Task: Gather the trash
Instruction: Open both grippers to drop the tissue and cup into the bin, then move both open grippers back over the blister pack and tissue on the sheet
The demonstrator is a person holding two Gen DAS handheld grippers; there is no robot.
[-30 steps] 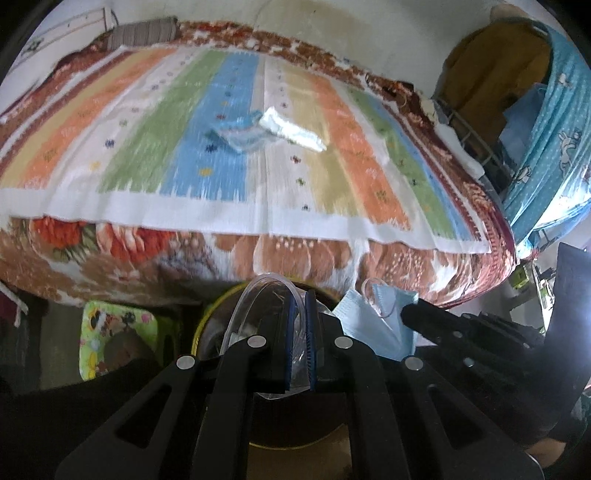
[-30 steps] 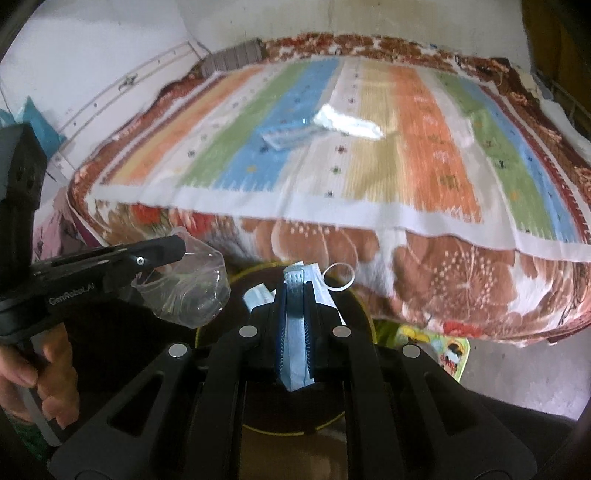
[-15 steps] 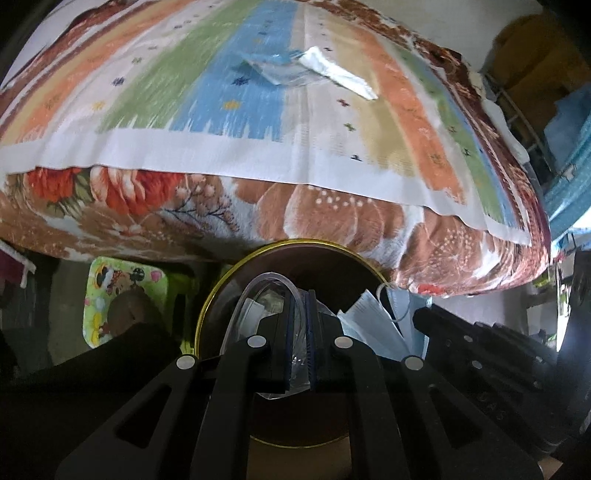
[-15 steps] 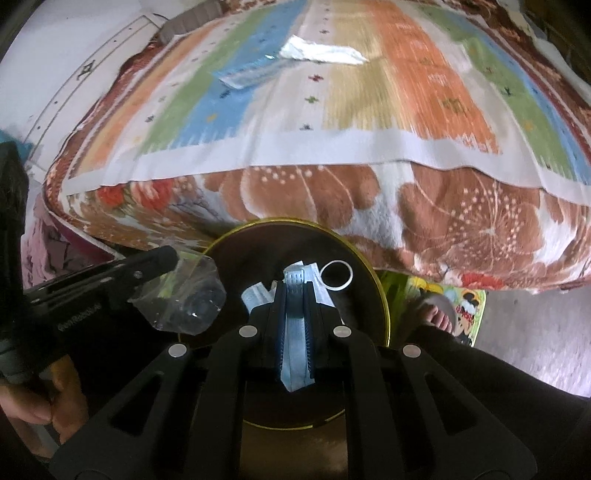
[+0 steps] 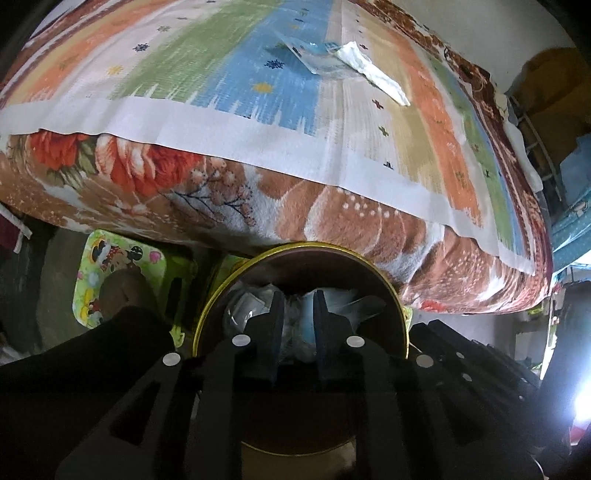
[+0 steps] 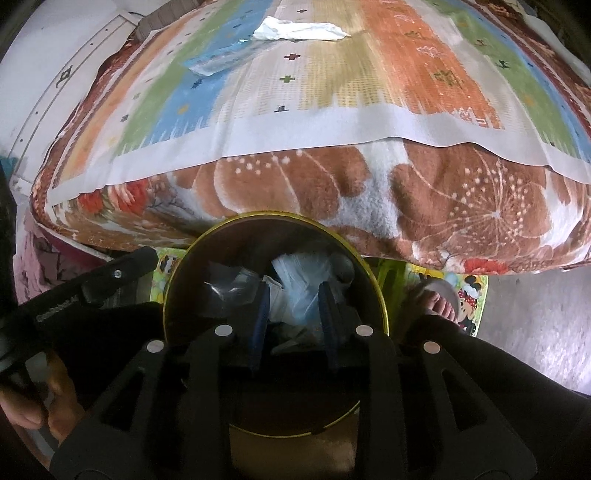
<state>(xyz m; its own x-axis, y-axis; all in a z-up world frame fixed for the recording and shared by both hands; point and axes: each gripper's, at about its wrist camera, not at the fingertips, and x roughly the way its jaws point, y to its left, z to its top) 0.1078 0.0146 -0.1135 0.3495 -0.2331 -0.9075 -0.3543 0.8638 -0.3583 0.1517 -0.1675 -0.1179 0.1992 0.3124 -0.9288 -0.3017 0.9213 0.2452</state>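
Note:
A round bin with a yellow rim [image 5: 303, 245] stands on the floor against the bed. My left gripper [image 5: 298, 308] hangs over its mouth, jaws opening, pads touching nothing. A crumpled clear plastic piece [image 5: 247, 308] lies loose in the bin below it. My right gripper [image 6: 293, 295] is over the same bin [image 6: 273, 214], jaws also opening. The pale blue face mask [image 6: 299, 291] lies free in the bin beneath it, beside the clear plastic [image 6: 229, 288]. On the bed lie a clear wrapper [image 5: 314, 59] [image 6: 221, 61] and a white tissue [image 5: 373, 72] [image 6: 299, 31].
The bed carries a striped cloth [image 6: 369, 92] over a floral blanket [image 6: 461, 206] that overhangs the bin. A green cartoon-print mat [image 5: 110, 273] lies on the floor, and a bare foot [image 6: 439, 299] is on it. A hand [image 6: 33, 406] holds the left gripper's handle.
Both grippers sank toward the bin and their jaws parted. The clear plastic left the left jaws and the mask left the right jaws; both now lie in the bin.

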